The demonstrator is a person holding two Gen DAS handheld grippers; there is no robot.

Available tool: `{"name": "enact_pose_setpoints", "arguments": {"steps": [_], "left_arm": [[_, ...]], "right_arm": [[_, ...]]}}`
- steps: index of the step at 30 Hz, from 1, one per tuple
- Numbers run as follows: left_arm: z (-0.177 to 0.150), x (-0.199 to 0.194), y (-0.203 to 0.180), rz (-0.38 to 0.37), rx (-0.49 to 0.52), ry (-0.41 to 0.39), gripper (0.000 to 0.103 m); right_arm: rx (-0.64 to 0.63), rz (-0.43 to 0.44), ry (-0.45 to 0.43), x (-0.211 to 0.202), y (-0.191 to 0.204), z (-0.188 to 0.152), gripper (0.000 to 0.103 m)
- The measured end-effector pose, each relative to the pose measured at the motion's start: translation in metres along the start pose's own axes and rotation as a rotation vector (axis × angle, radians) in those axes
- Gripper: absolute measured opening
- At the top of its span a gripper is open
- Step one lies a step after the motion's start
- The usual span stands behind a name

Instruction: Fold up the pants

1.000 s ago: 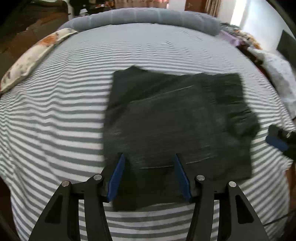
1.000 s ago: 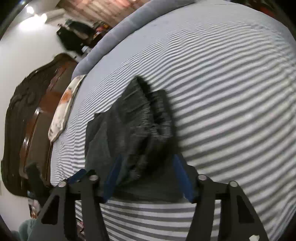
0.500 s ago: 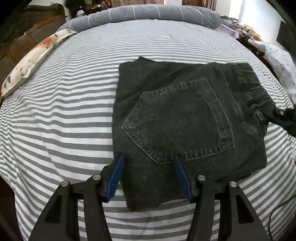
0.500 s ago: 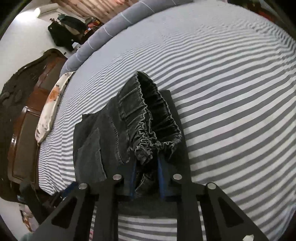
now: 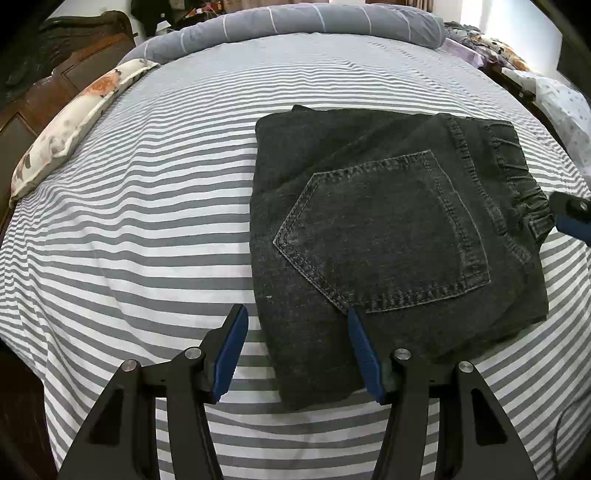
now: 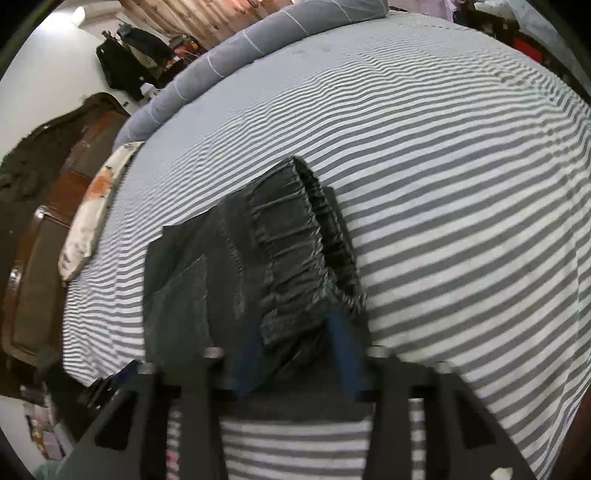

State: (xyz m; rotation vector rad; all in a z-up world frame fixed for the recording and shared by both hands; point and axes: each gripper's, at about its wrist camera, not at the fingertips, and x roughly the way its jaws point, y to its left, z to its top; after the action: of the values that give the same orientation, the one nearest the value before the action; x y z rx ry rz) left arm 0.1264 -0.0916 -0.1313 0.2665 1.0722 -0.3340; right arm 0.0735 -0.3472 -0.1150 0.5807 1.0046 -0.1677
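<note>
The dark grey denim pants (image 5: 391, 236) lie folded into a thick rectangle on the striped bed, back pocket up, elastic waistband at the right. My left gripper (image 5: 295, 332) is open, its blue pads straddling the fold's near left corner. In the right wrist view the pants (image 6: 236, 273) fill the lower middle. My right gripper (image 6: 295, 332) has its jaws partly parted around the bunched waistband end (image 6: 295, 258), with denim between the pads; the view is blurred. The right gripper's tip also shows in the left wrist view (image 5: 572, 218) at the waistband.
The grey-and-white striped sheet (image 5: 147, 221) covers the bed. A floral pillow (image 5: 74, 125) lies at the left edge beside a dark wooden headboard (image 5: 44, 81). A grey bolster (image 5: 295, 22) runs along the far edge. Clutter stands beyond the right side.
My right gripper shut on the waistband half a second ago and has now parted its jaws again. My left gripper has shifted left towards the pants' corner, staying open.
</note>
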Motion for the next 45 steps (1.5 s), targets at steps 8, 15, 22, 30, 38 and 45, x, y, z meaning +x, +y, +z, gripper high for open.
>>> {"name": "enact_pose_setpoints", "arguments": {"steps": [8,15,22,30,38,45], "left_arm": [[-0.001,0.002,0.0,0.011,-0.004,0.006,0.058],[-0.006,-0.002,0.005,-0.001,-0.019,0.015,0.059],[-0.019,0.003,0.015,-0.009,0.005,0.059,0.061],[-0.016,-0.002,0.03,-0.082,-0.055,0.07,0.063],[0.006,-0.005,0.091,-0.344,-0.304,0.042,0.063],[0.028,0.027,0.109,-0.461,-0.423,0.075,0.063]], "right_arm": [[-0.033,-0.024,0.031,0.011,-0.005,-0.002,0.012],[-0.057,-0.047,-0.037,-0.024,0.001,-0.012,0.009],[-0.037,-0.115,0.03,-0.004,-0.013,-0.025,0.009],[0.087,0.039,0.094,0.001,-0.041,-0.017,0.033],[0.173,0.281,0.132,0.003,-0.086,-0.005,0.05],[0.161,0.376,0.19,0.038,-0.094,0.002,0.054]]}}
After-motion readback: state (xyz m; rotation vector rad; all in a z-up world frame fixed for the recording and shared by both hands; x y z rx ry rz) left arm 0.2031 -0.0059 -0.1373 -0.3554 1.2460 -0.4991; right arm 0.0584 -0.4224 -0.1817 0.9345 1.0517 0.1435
